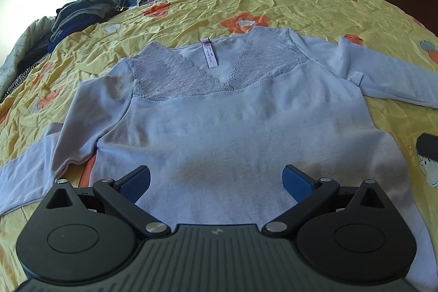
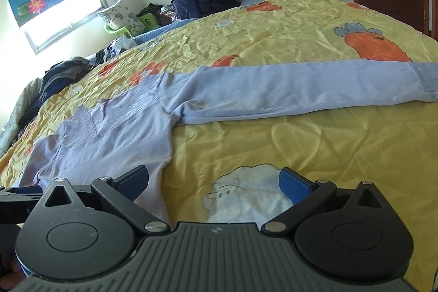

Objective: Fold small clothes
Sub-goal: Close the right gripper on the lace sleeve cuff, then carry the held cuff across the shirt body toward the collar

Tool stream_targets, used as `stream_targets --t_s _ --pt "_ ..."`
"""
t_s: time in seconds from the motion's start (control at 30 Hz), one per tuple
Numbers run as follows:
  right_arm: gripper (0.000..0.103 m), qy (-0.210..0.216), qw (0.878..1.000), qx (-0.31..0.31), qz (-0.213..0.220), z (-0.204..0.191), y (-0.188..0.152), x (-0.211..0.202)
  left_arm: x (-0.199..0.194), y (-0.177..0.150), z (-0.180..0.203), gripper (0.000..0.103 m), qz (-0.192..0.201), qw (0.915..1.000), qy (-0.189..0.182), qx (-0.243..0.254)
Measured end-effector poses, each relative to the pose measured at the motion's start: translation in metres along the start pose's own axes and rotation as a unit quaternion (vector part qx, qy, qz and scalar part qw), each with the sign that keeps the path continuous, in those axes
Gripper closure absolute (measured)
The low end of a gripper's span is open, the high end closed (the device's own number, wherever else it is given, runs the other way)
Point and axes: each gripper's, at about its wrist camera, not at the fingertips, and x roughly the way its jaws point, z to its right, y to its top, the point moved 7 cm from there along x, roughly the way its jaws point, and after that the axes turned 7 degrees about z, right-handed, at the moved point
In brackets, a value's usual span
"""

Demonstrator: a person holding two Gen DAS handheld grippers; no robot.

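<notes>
While the pale lilac long-sleeved knit top with a lace yoke (image 1: pixel 219 122) lies flat and face up on the yellow cartoon-print quilt (image 1: pixel 273 7), folding looks not yet begun. The left gripper (image 1: pixel 216 178) hovers wide and empty over its hem, and the right gripper (image 2: pixel 213 179), equally wide, straddles its side edge. One top, two sleeves spread, two grippers: next, I judge, a sleeve (image 2: pixel 301 84) needs pinching and carrying across the body.

A pale lavender long-sleeved top (image 1: pixel 219 127) lies flat and face up, spread open, its lace V-neck yoke (image 1: pixel 169 73) and neck label (image 1: pixel 211 54) at the far end. The right sleeve (image 2: pixel 301 89) stretches straight out; the left sleeve (image 1: pixel 41 168) bends back toward the near side.
</notes>
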Motion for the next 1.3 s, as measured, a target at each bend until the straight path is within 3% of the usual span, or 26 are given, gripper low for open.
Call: stream_targets --t_s 0.27,0.57,0.73,0.8,1.03,1.13,1.3 --pt "0.004 -0.045 0.995 0.062 0.058 0.078 0.024 -0.007 -0.002 0.003 0.006 0.0 0.018 0.9998 -0.003 0.009" --pt "0.018 -0.111 0.977 0.132 0.124 0.159 0.049 -0.013 -0.002 0.003 0.005 0.0 0.022 0.9997 -0.01 0.008" --pt "0.033 -0.145 0.966 0.152 0.149 0.186 0.06 -0.006 -0.002 0.001 0.0 0.0 0.023 0.9997 -0.008 0.004" --pt "0.045 -0.16 0.963 0.151 0.153 0.193 0.063 -0.003 -0.001 0.0 -0.002 0.0 0.02 0.9998 -0.007 0.002" --pt "0.068 -0.193 0.952 0.172 0.166 0.213 0.07 0.004 -0.001 -0.002 -0.007 0.0 0.017 0.9998 -0.004 0.0" --pt "0.087 -0.2 0.947 0.187 0.169 0.221 0.071 0.005 -0.001 -0.002 -0.008 0.0 0.017 0.9998 -0.003 0.0" --pt "0.092 -0.201 0.948 0.177 0.171 0.22 0.074 0.007 -0.001 -0.003 -0.011 0.0 0.017 0.9998 0.001 0.001"
